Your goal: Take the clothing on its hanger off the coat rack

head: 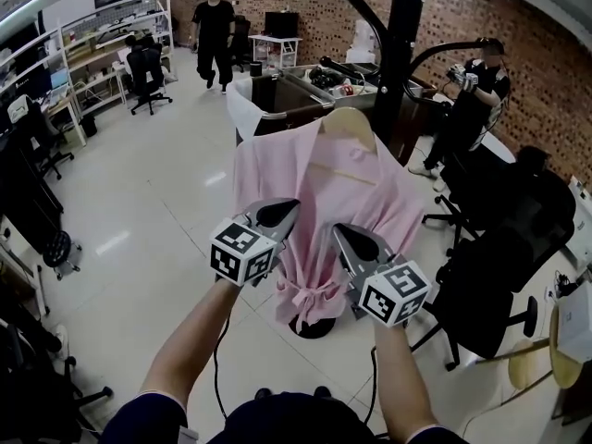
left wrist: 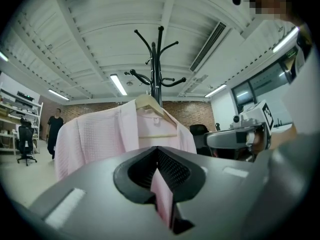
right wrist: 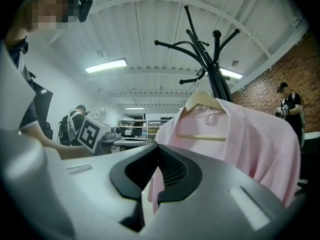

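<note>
- Left tool (head: 285,213), on an outstretched forearm (head: 190,340), points level, its jaws clamped together on the pink robe (head: 277,165).
- Right tool (head: 344,237), alongside and level, pinches the pink robe too.

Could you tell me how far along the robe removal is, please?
Done: the left gripper and right gripper each look shut on the pink robe. In hand: that two-sided grip. Left: the wooden hanger still hangs on the coat rack, so lifting it clear remains.
</note>
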A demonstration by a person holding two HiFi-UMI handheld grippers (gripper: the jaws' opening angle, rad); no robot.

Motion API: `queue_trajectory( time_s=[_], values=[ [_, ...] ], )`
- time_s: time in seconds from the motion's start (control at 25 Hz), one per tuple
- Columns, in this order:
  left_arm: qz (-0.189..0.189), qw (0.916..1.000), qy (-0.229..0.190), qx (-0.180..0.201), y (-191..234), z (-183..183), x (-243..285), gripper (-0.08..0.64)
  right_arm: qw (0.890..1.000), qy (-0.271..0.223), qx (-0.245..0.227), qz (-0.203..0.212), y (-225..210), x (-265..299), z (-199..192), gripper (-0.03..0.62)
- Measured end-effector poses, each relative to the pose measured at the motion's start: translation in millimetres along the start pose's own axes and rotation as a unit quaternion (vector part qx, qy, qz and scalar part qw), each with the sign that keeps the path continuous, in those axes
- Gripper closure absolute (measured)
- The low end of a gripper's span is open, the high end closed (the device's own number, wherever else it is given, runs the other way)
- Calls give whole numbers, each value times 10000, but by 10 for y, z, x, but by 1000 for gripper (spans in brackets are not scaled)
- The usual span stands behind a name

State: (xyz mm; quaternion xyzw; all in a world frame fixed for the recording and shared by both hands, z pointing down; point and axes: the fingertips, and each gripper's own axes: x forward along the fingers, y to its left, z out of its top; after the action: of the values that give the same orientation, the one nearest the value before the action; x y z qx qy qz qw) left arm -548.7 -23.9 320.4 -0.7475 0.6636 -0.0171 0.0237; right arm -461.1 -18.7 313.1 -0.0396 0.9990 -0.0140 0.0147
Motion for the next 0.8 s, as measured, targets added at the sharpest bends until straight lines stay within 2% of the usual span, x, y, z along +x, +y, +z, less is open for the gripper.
queue_trajectory(
  time_s=[0.08,0.36,0.56,0.8],
  values=[
    [52,9998,16,195,108,58,41,548,10000,6,1,11,10,24,-4,591],
    [203,9953,146,939,565,520,240,459,10000,26,40,-40,40,20,21,591],
    [311,9850,291,1669,802,782,439,388,9999,35,12,-147,-18,-24,18,591],
    [202,9697,765,2310,928,824,651,297,9996,47,-11,-289,-43,-73,22,591]
  ],
)
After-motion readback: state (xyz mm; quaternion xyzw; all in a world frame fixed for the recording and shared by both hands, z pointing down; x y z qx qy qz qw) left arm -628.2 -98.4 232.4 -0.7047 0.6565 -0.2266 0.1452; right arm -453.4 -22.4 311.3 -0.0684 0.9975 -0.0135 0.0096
